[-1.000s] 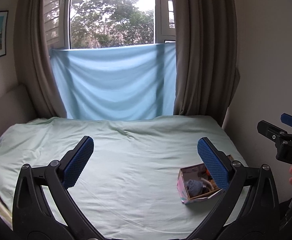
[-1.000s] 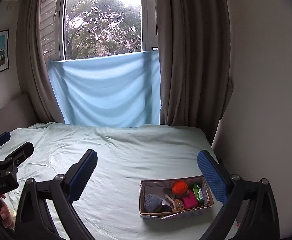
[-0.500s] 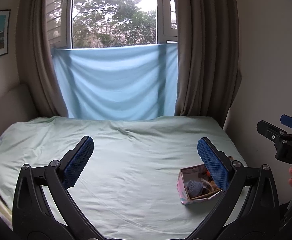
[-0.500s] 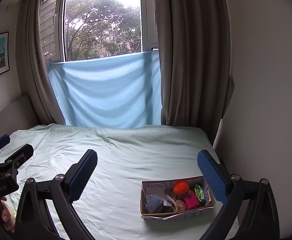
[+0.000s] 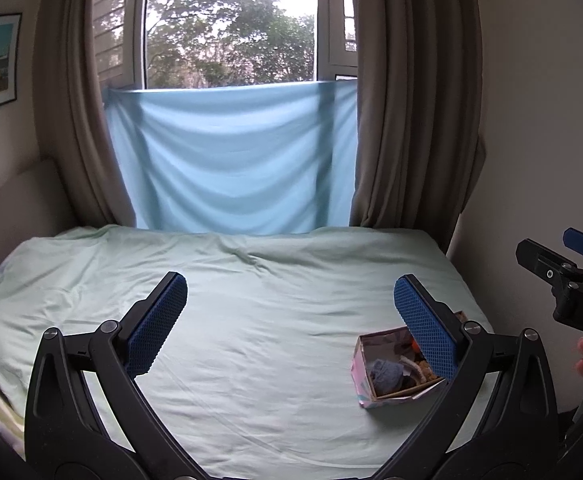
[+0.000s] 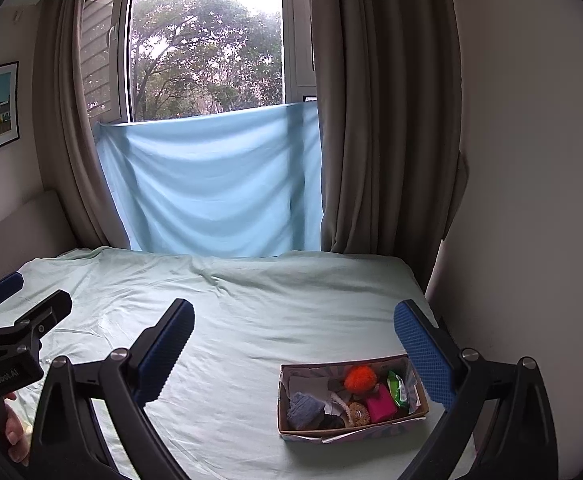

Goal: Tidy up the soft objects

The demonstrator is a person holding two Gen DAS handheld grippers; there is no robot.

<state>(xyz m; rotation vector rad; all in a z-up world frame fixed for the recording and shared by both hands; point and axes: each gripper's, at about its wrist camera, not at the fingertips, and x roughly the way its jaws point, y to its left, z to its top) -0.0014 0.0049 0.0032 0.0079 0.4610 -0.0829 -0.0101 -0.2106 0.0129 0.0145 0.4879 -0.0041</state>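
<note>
While both hover over the bed, left gripper & right gripper have jaws wide apart, empty. Cardboard box of soft items sits near bed's right edge, w/ orange pom-pom inside.

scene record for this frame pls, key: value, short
surface: bed with pale green sheet
container: open cardboard box on the bed's right side
box contents: orange pom-pom, pink item, green packet, blue-grey cloth
left gripper: open, empty, above the bed
right gripper: open, empty, box near its right finger
background: blue cloth hung over the window
</note>
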